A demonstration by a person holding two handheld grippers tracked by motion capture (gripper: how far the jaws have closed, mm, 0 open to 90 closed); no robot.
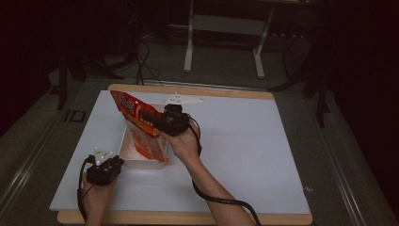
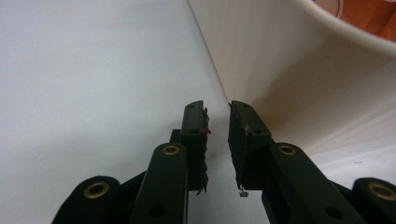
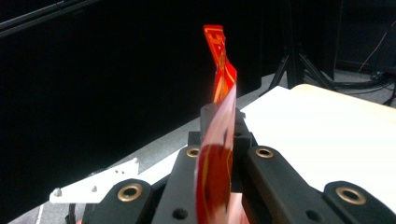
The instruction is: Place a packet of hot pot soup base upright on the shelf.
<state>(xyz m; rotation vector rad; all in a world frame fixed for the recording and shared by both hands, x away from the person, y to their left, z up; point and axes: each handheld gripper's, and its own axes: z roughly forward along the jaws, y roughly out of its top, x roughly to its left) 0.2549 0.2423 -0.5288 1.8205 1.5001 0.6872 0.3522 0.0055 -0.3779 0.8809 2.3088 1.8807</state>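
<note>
The red-and-orange packet (image 1: 141,123), seen from the high view, hangs tilted with its lower end down inside the white tray (image 1: 126,149) and its upper corner raised toward the far left of the tabletop (image 1: 244,141). The right tongs (image 1: 157,123) are clamped on it partway up its length. It looks like a thin printed foil or plastic pouch: light, limp, and glossy enough to slide if pinched loosely. The left tongs (image 1: 115,162) sit low at the tray's near left corner, held by the left hand (image 1: 96,197).

In the left gripper view, the left tongs (image 2: 217,112) point along the tabletop (image 2: 84,84) at the tray's outer wall (image 2: 280,70). The jaws stand nearly closed with a narrow gap, and nothing is between them. The tips are just beside the wall; I cannot tell whether they touch it. The tray looks like thin, stiff plastic and probably light, so a nudge could shift it unless it is steadied.

In the right gripper view, the right tongs (image 3: 219,135) are closed on the packet (image 3: 219,154), which runs edge-on between the pads and rises past them, bending slightly at the top. That flex suggests it will flop rather than hold shape. A hold on the flat sealed edge, close to the middle, should control it best.
</note>
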